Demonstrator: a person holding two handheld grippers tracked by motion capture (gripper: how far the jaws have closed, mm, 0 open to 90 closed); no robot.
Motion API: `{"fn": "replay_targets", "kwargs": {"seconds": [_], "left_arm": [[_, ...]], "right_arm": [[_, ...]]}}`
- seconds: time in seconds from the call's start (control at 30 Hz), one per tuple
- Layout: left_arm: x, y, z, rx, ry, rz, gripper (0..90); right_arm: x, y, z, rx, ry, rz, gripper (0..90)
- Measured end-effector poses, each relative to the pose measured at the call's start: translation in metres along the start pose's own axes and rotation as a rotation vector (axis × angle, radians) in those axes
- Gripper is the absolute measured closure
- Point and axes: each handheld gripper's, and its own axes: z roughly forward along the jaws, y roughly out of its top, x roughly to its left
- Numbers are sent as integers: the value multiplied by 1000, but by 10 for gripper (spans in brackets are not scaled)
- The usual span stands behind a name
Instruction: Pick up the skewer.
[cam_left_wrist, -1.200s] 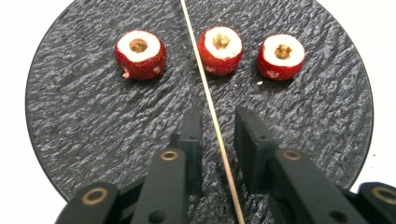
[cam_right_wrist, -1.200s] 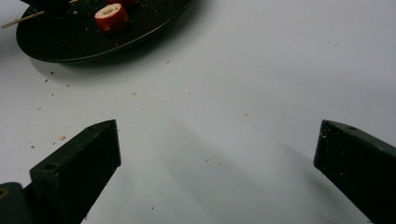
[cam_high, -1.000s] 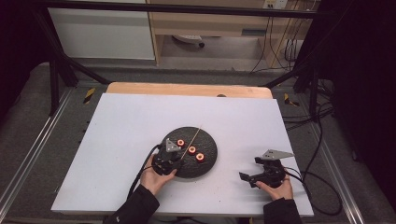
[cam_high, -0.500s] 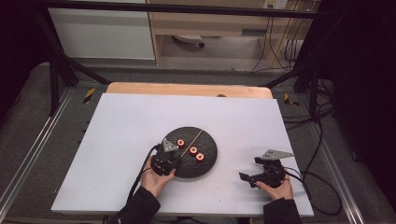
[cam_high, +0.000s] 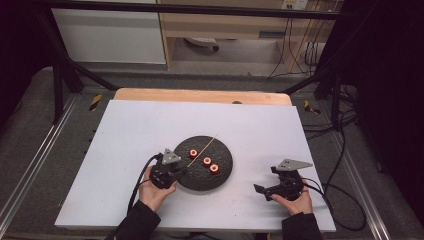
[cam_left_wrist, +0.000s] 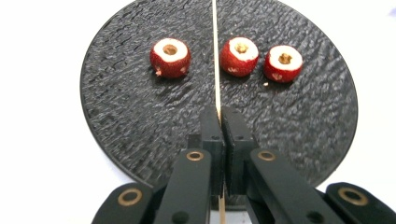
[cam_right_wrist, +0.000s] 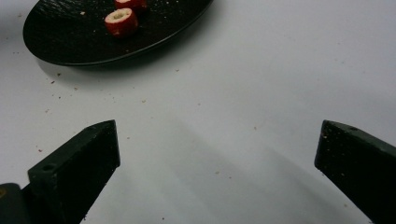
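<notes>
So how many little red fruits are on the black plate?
3, on the black plate: one fruit left of the skewer, two right of it. None look hidden.

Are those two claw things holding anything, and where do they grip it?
The left gripper pinches a thin wooden skewer near its lower end. The right gripper is open, holding nothing.

A lab-style recording setup is seen: a white-topped desk (cam_high: 130, 150) framed by black metal struts (cam_high: 65, 70), with bundled cables (cam_high: 305, 55) hung behind and hazard-striped tape (cam_high: 95, 101) stuck to the grey floor (cam_high: 30, 140).
</notes>
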Motion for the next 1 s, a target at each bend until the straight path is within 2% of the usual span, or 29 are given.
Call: {"fn": "replay_targets", "kwargs": {"seconds": [0.1, 0.2, 0.23, 0.37, 0.4, 0.5, 0.73, 0.77, 0.83, 1.0], "left_arm": [[2, -1, -3, 4, -13, 20, 882], [1, -1, -5, 11, -24, 46, 882], [1, 0, -5, 14, -28, 52, 882], [-1, 1, -5, 17, -60, 80, 883], [-1, 1, -5, 17, -60, 80, 883], [-3, 3, -4, 23, -75, 98, 883], [-11, 9, -2, 41, -105, 140, 884], [-13, 10, -1, 41, -110, 145, 884], [-16, 12, 0, 49, -123, 165, 884], [-21, 16, 3, 61, -138, 184, 884]], "right_arm": [[6, 7, 3, 13, -14, -43, 6], [11, 11, 5, 25, -18, -60, 6], [15, 15, 8, 28, -22, -87, 6], [25, 24, 11, 34, -32, -144, 8], [25, 24, 11, 34, -32, -144, 8], [35, 32, 13, 35, -39, -203, 15], [47, 41, 18, 61, -47, -292, 30], [47, 41, 18, 61, -47, -292, 30], [51, 44, 19, 69, -54, -328, 42], [57, 46, 20, 84, -74, -404, 75]]}}
